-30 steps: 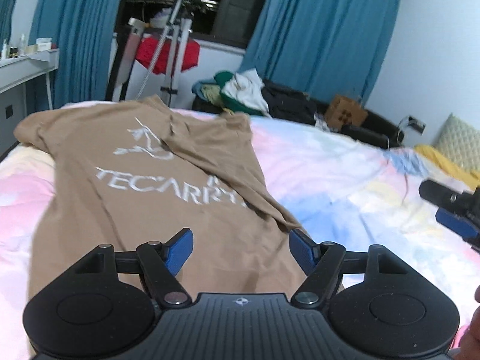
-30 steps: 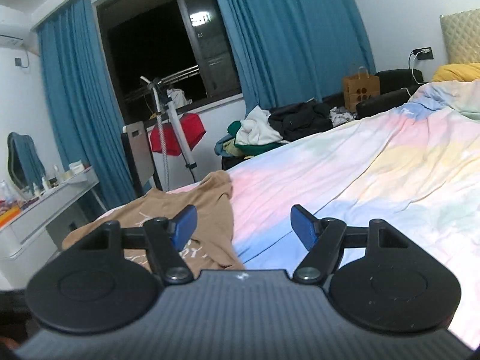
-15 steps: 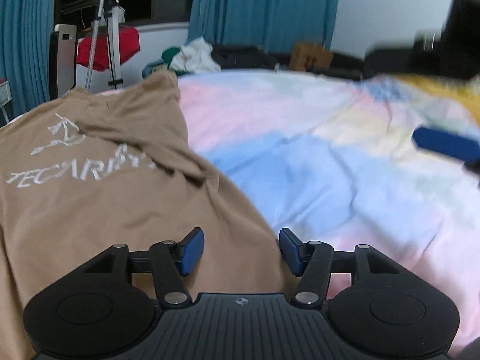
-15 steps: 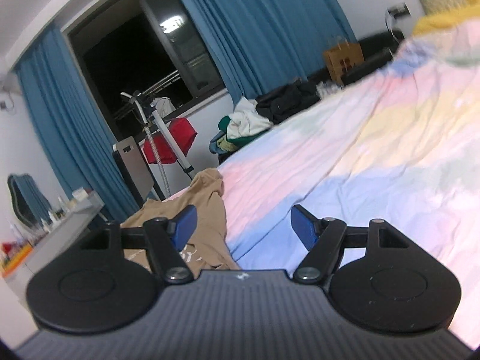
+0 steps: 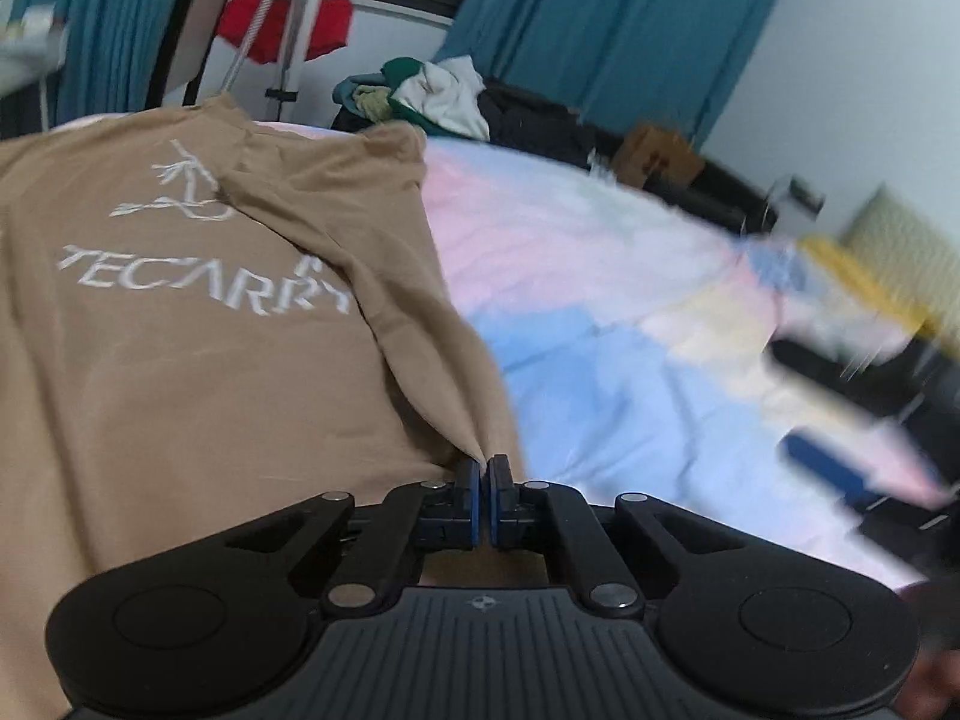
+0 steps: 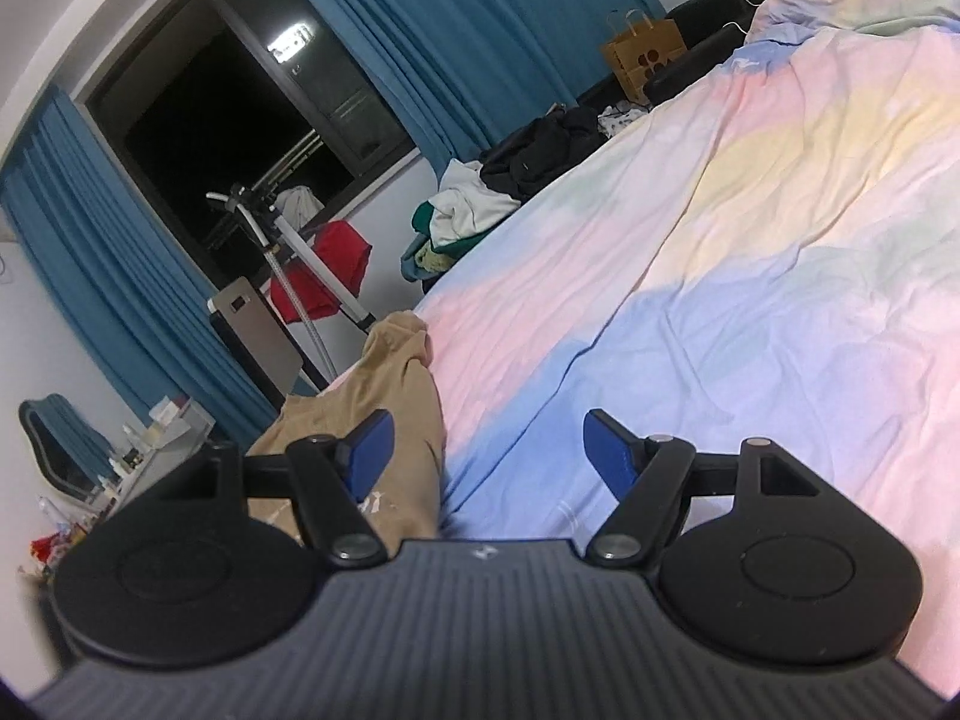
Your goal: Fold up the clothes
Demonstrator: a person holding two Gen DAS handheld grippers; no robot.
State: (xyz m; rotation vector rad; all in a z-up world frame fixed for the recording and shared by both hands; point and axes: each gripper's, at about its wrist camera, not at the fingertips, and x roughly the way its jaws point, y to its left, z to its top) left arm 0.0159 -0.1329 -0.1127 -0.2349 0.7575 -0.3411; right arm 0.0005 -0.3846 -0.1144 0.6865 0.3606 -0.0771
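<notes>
Shirt [image 5: 198,360]: tan knit cloth, matt, soft creases, white print flat on the surface. Sheet [image 6: 750,252]: pastel cloth, matt, finely wrinkled. Left gripper [image 5: 483,480] and right gripper [image 6: 486,450]: black matt plastic, ribbed body, bright metal pivot pins, blue pads [image 6: 609,450] smooth. Curtains [image 6: 456,48]: teal cloth, pleated. Bag [image 6: 645,57]: brown paper.

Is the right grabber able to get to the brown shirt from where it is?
Probably yes. The right gripper is open, and the brown shirt lies just ahead to its left on the bedspread, with nothing between them.
</notes>
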